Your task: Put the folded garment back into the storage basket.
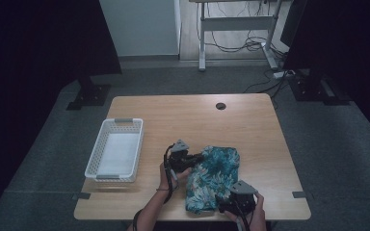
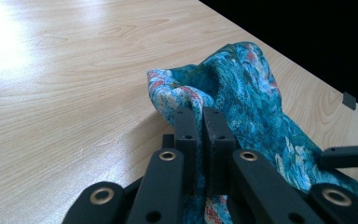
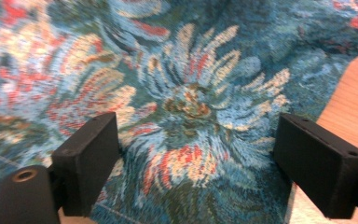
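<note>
A teal floral cloth (image 1: 212,175) lies crumpled on the wooden table (image 1: 197,115), near its front edge. My left gripper (image 1: 200,158) is at the cloth's left edge. In the left gripper view its jaws (image 2: 201,112) are pressed together on a pinch of the cloth (image 2: 242,79), which rises in a ridge just beyond them. My right gripper (image 1: 224,208) is at the cloth's near right corner. In the right gripper view it (image 3: 198,128) stands wide open just above the cloth (image 3: 191,70), the pads not touching the fabric.
A white plastic basket (image 1: 96,154) stands at the table's left, holding a flat white sheet. A cable hole (image 1: 220,106) sits near the far edge. Bare wood lies behind the cloth. One jaw of the right gripper (image 2: 349,156) enters the left gripper view.
</note>
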`<state>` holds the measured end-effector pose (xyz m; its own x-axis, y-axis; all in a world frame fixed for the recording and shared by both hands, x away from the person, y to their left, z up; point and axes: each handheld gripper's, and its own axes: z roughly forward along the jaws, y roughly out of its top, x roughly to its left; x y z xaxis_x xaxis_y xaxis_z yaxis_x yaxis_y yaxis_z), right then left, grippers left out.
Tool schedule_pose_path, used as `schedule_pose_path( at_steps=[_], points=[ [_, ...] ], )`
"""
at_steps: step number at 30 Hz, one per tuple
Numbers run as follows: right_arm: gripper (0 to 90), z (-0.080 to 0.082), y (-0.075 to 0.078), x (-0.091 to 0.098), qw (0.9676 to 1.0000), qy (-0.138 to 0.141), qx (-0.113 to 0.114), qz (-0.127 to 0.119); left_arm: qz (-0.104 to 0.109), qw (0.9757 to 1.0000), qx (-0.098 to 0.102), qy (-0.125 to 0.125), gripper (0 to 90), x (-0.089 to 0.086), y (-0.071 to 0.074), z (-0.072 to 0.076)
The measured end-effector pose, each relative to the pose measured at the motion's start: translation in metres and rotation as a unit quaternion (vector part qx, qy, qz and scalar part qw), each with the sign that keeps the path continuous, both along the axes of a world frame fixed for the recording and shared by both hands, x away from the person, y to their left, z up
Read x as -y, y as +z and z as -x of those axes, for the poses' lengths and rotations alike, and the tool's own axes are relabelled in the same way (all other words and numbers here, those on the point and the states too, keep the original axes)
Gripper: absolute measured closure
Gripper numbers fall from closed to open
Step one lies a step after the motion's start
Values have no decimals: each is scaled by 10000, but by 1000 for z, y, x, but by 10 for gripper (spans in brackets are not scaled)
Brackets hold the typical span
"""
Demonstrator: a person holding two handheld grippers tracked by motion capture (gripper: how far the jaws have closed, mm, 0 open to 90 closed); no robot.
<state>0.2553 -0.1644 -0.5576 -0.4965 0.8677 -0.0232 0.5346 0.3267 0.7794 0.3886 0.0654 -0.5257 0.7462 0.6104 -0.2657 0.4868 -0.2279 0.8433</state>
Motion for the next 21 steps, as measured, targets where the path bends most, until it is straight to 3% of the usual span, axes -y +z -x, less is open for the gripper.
schedule_pose_path(
  at_steps=[1,4,9,11,13,18,19,20,21],
  points=[
    [105,-2,-3,-3,9998,-111,-14,173,4,10000,1,-24,857,1,0,0],
    [83,-4,-3,-4,9995,-204,-58,244,-21,10000,12,-53,857,2,0,0],
    [69,-7,-4,-1,9993,-277,-222,125,-22,10000,7,-47,857,2,0,1],
    [67,-10,-5,2,9987,-311,-401,-50,-42,10000,18,-56,857,2,0,2],
    [74,-10,-5,1,9986,-310,-427,-35,-36,10000,9,-51,857,2,0,2],
    [189,-8,-2,-1,9988,-264,-419,-43,-62,10000,-2,-71,857,4,-1,2],
    [285,-6,-1,-2,9988,-264,-396,-67,-52,10000,-9,-67,857,5,-2,2],
    [285,-6,-1,-2,9988,-264,-396,-67,-52,10000,-9,-67,857,5,-2,2],
    [396,-3,0,-5,9990,-263,-357,-103,-57,10000,-4,-73,857,6,-1,2]
  ],
)
